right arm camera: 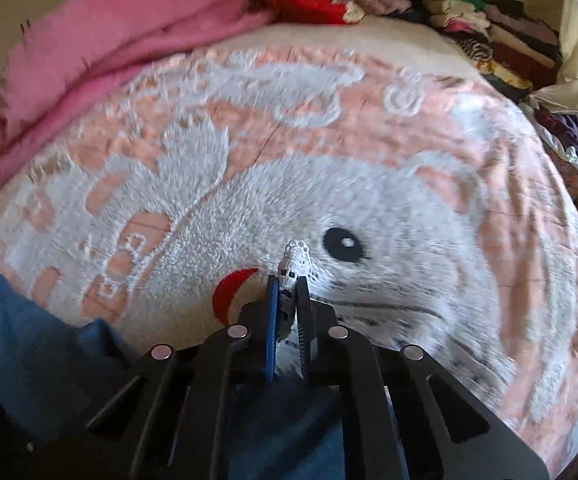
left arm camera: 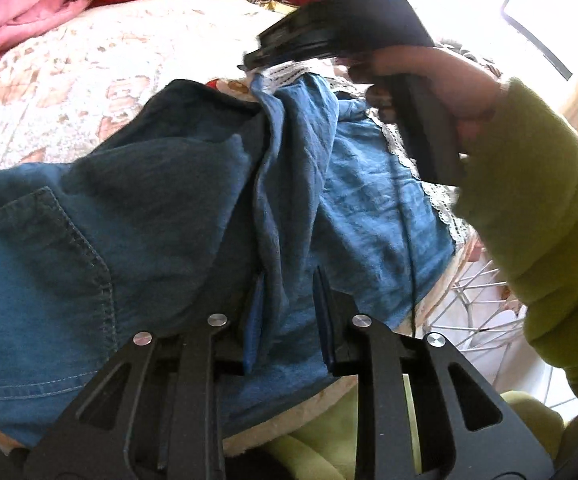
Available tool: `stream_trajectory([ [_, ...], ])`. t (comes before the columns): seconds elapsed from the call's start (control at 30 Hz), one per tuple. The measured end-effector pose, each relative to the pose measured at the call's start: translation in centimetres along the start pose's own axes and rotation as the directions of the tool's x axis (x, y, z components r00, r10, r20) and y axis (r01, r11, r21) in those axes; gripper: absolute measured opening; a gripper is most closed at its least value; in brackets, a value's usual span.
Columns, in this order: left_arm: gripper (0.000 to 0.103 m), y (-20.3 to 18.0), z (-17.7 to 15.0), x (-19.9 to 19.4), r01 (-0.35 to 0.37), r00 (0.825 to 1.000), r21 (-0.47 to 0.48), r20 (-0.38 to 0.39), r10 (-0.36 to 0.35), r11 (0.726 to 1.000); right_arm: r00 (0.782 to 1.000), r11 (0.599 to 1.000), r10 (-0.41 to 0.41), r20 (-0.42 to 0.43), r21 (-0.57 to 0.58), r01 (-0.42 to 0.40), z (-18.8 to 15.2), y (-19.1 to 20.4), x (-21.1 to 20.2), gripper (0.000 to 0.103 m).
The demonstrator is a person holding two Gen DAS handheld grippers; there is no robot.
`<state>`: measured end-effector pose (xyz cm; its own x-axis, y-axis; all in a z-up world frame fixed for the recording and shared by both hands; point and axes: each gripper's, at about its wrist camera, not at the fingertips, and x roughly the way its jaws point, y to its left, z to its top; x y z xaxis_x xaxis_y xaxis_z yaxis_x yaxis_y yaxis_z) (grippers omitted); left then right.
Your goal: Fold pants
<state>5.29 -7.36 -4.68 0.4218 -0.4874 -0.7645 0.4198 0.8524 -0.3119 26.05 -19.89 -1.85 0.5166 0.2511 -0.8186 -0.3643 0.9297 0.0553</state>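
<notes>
Blue denim pants point(left arm camera: 129, 220) with a white lace hem point(left arm camera: 401, 152) lie crumpled on the bed. In the left wrist view, my left gripper point(left arm camera: 287, 300) is shut on a bunched fold of the blue cloth, which runs up between its fingers. My right gripper point(left arm camera: 249, 65), held by a hand in a green sleeve point(left arm camera: 549, 200), reaches the far lace hem. In the right wrist view, the right gripper point(right arm camera: 287, 292) is shut on the lace hem point(right arm camera: 296, 254), which sticks out past its tips. More of the pants point(right arm camera: 29, 340) lies at the lower left there.
The bed has a fluffy pink and white cover point(right arm camera: 329, 140) with an animal face on it. A pink blanket point(right arm camera: 109, 40) lies at the far left. Stacked clothes point(right arm camera: 489, 20) fill the far right. A white wire basket point(left arm camera: 477, 312) stands beside the bed.
</notes>
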Motion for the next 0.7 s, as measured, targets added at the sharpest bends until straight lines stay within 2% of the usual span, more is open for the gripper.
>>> stream_trajectory([
  [0.2, 0.037, 0.4, -0.1, -0.3, -0.040, 0.999, -0.005, 0.017, 0.040, 0.999, 0.994, 0.997, 0.031, 0.105, 0.069, -0.038, -1.4, -2.2, -5.6, 0.008],
  [0.33, 0.037, 0.7, -0.1, -0.2, -0.069, 0.997, -0.005, 0.019, 0.069, 0.998, 0.987, 0.994, 0.020, 0.157, 0.107, -0.038, -2.8, -3.5, -9.0, 0.008],
  [0.37, 0.034, 0.7, -0.1, -0.2, -0.071, 0.997, -0.003, 0.020, 0.071, 0.997, 0.986, 0.992, 0.016, 0.167, 0.121, -0.037, -3.3, -3.9, -9.7, 0.008],
  [0.43, 0.004, 0.7, -0.1, -0.1, -0.072, 0.997, 0.002, 0.017, 0.072, 0.997, 0.983, 0.989, 0.018, 0.180, 0.142, -0.044, -4.1, -4.6, -10.7, 0.008],
  [0.53, 0.000, 0.3, -0.1, -0.6, -0.081, 0.997, 0.021, 0.019, 0.081, 0.996, 0.978, 0.978, 0.024, 0.206, 0.198, -0.066, -5.9, -6.0, -12.6, 0.008],
  [0.7, 0.000, -0.9, -0.2, -2.3, -0.110, 0.993, 0.083, 0.052, 0.105, 0.991, 0.973, 0.955, 0.030, 0.230, 0.279, -0.095, -9.3, -7.8, -16.0, 0.008],
])
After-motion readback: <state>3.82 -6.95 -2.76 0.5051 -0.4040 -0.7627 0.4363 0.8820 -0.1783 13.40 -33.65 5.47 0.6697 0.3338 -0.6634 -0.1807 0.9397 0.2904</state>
